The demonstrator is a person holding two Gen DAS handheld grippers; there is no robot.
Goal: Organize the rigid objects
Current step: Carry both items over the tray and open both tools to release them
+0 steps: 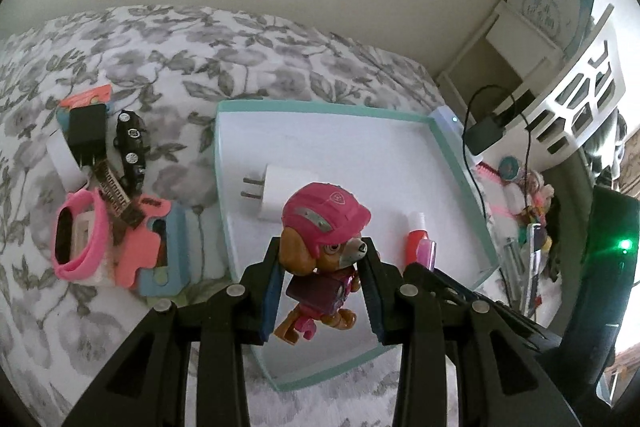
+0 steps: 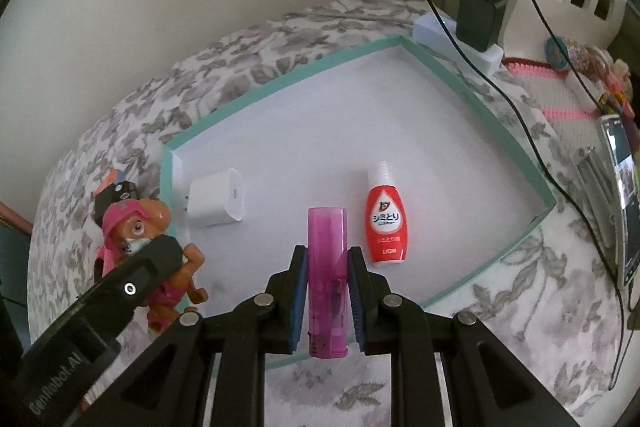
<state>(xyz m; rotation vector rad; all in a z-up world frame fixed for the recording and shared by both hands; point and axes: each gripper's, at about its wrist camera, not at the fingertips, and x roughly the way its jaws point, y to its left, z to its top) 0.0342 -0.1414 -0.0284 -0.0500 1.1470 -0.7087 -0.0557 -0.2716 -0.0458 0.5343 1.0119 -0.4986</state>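
Pink plastic is in both grippers right now. The left gripper has its jaws closed on a small toy dog w/ a pink helmet and brown hard plastic body, squeezed at the chest, legs hanging below. It hangs over the near part of the shallow white tray w/ a mint green rim, which sits on a bed w/ a grey flower cover.

The right gripper has narrow jaws holding a see-through pink plastic tube, round like a glue stick, gripped on its sides around the middle. The tube also hangs over the near part of the tray.

Already in the tray: a white square wall plug and a little red bottle w/ a white cap, both lying flat, well apart.

The dog looks light and stiff, prob. won't squash. But it's bumpy, so it could twist in the pads; the chest is the best spot to grab, not the thin legs. The tube is light too, smooth and round, so it may slip or roll away once it's put down. Best held across the middle and laid down flat near the bottle.

More stuff waits on the bed to the left of the tray: a pink watch band, a black toy car & a black plug.
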